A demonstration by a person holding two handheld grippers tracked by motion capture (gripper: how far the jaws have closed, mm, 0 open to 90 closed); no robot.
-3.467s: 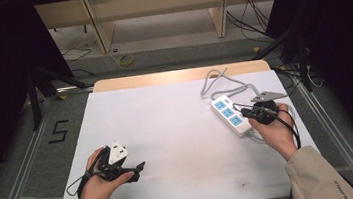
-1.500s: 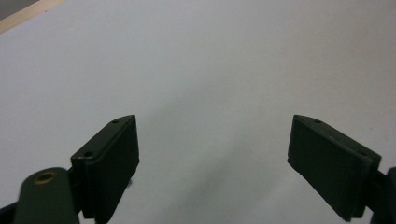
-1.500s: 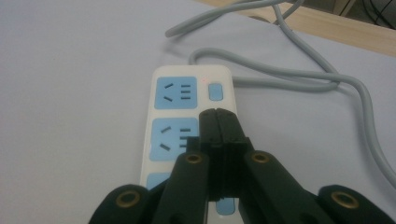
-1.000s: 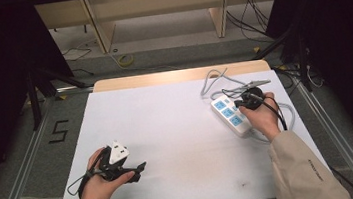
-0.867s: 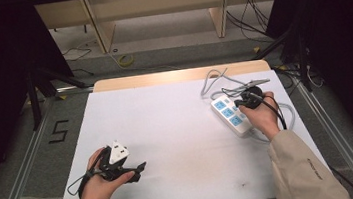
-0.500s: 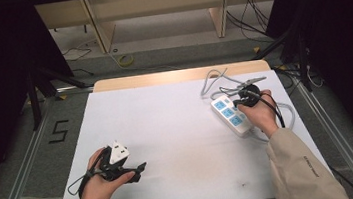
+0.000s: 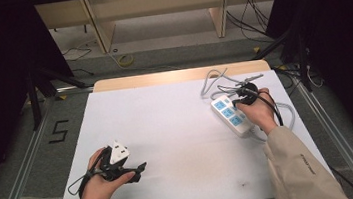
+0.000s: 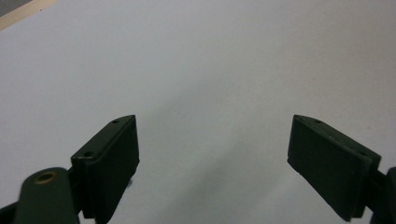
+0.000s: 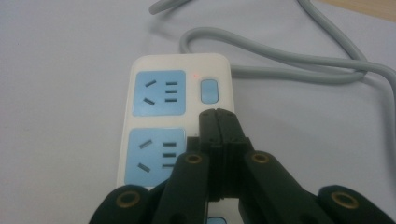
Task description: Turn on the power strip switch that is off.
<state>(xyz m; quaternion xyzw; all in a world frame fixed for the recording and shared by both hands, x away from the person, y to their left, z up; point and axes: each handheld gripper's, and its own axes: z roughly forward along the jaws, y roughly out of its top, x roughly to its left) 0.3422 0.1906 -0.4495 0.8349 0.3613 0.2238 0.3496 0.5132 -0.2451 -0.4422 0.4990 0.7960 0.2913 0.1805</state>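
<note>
A white power strip [image 7: 231,115] with blue socket faces lies at the right of the white table. In the right gripper view its far socket [image 9: 159,92], a blue switch [image 9: 208,90] and a small red light [image 9: 193,73] show. My right gripper [image 9: 217,115] is shut with nothing between its jaws, its tips just short of the switch, over the strip's right edge. The same gripper [image 7: 242,97] sits over the strip's far end in the high view. My left gripper [image 8: 212,151] is open over bare table, held low at the front left [image 7: 134,169].
The strip's grey cable [image 7: 215,77] loops behind it toward the table's far right edge, and curls past the strip in the right gripper view [image 9: 299,60]. A wooden strip [image 7: 177,76] borders the table's far side. Metal rails [image 7: 21,167] run along both sides.
My right hand has crept a little toward the strip's far end since the earliest frame. The left hand has stayed put.
</note>
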